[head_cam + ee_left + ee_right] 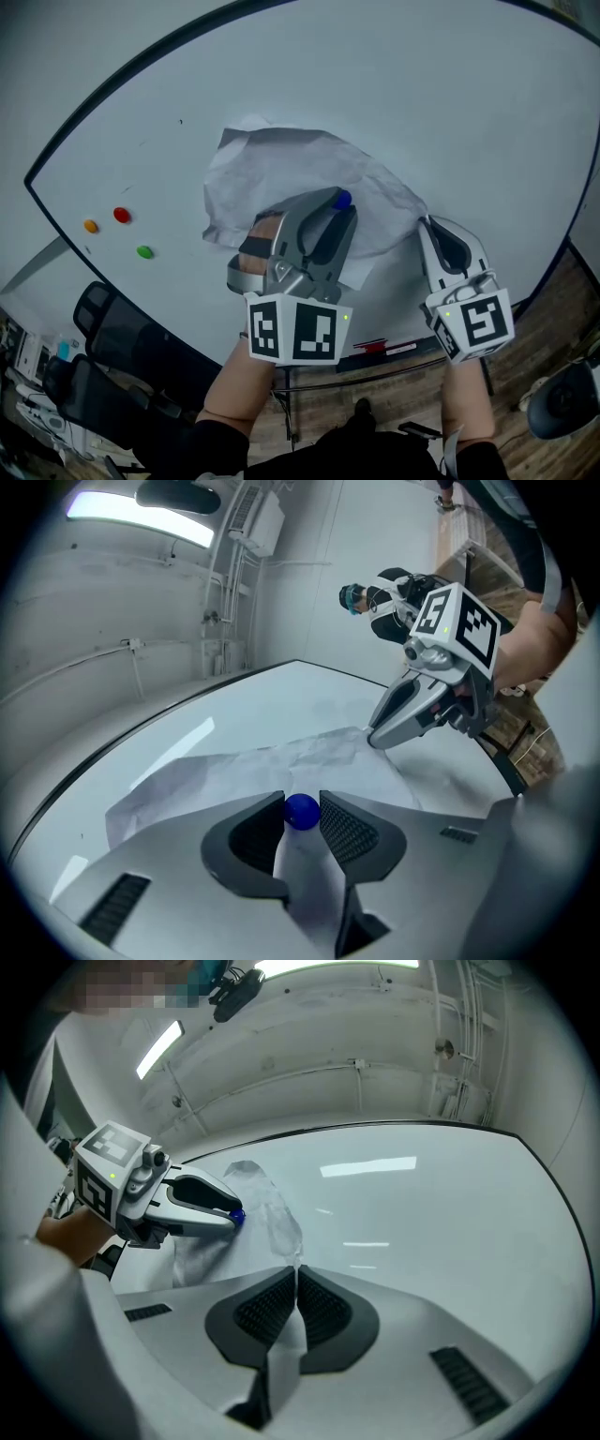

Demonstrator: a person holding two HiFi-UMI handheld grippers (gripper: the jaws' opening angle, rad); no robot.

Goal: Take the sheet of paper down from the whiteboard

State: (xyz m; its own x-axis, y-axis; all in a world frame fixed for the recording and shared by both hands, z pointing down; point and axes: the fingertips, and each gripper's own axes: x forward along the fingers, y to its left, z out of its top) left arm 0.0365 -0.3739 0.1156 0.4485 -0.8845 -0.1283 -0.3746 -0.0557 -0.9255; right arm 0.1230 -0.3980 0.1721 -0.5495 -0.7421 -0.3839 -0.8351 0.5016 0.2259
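- Head view: a crumpled sheet of paper (281, 173) lies mid-whiteboard (422, 94), with coloured magnets (122, 215) well to its left.
- Left gripper view: the left claw (301, 803) clamps a blue magnet (301, 814) over the sheet.
- Right gripper view: the right claw (295, 1274) is pinched together on the sheet's edge.

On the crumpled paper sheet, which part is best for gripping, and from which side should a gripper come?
Grip the paper sheet at its right edge, coming from the right along the whiteboard. The crumpled edge lifts off the board there, so jaws can pinch it. The right gripper is shut on it there.
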